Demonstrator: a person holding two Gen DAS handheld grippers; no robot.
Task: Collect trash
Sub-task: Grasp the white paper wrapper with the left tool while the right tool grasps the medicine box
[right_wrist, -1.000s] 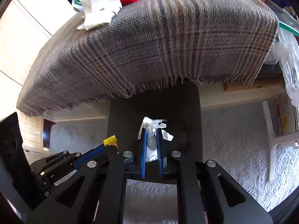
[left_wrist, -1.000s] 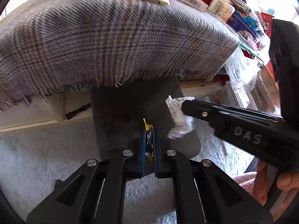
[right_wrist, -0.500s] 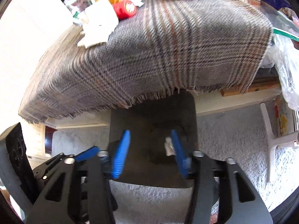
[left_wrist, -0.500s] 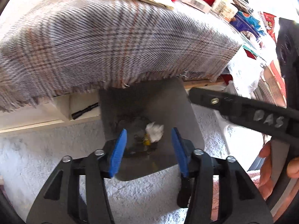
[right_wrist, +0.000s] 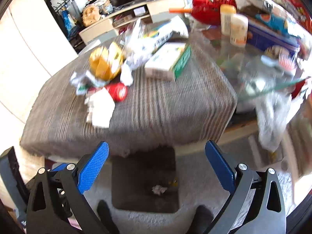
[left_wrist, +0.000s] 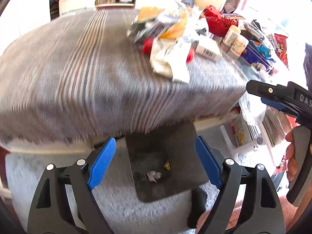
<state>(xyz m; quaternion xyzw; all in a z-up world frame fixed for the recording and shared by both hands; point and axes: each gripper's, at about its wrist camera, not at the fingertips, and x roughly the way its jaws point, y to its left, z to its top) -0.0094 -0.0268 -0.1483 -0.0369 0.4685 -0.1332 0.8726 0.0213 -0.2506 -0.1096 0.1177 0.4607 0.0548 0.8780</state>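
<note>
Trash is lying in two places. A crumpled white paper ball [left_wrist: 154, 176] and a small yellow wrapper [left_wrist: 167, 165] are sitting at the bottom of the dark bin [left_wrist: 187, 156] on the floor. The two bits are lying close to each other. The bin is standing on a fluffy white rug [left_wrist: 120, 206], partly under the edge of the counter [left_wrist: 68, 81].

More trash is sitting on top of the counter, which is wearing a gray striped cloth. A pile of white paper scraps [left_wrist: 171, 62] is lying there beside a red cap [right_wrist: 118, 91]. A yellow bag [right_wrist: 105, 63] and a white and green box [right_wrist: 169, 60] are lying near them. Bottles [right_wrist: 233, 25] and a blue box [right_wrist: 273, 37] are standing farther back. Both views are blurry.

The left hand-held gripper [left_wrist: 156, 163] is hanging above the bin with its blue pads [left_wrist: 101, 163] spread wide apart and nothing between them. The right hand-held gripper [right_wrist: 157, 170] is also spread wide and holding nothing, above the same bin. A hand [left_wrist: 291, 159] is holding its handle at the right side.
</note>
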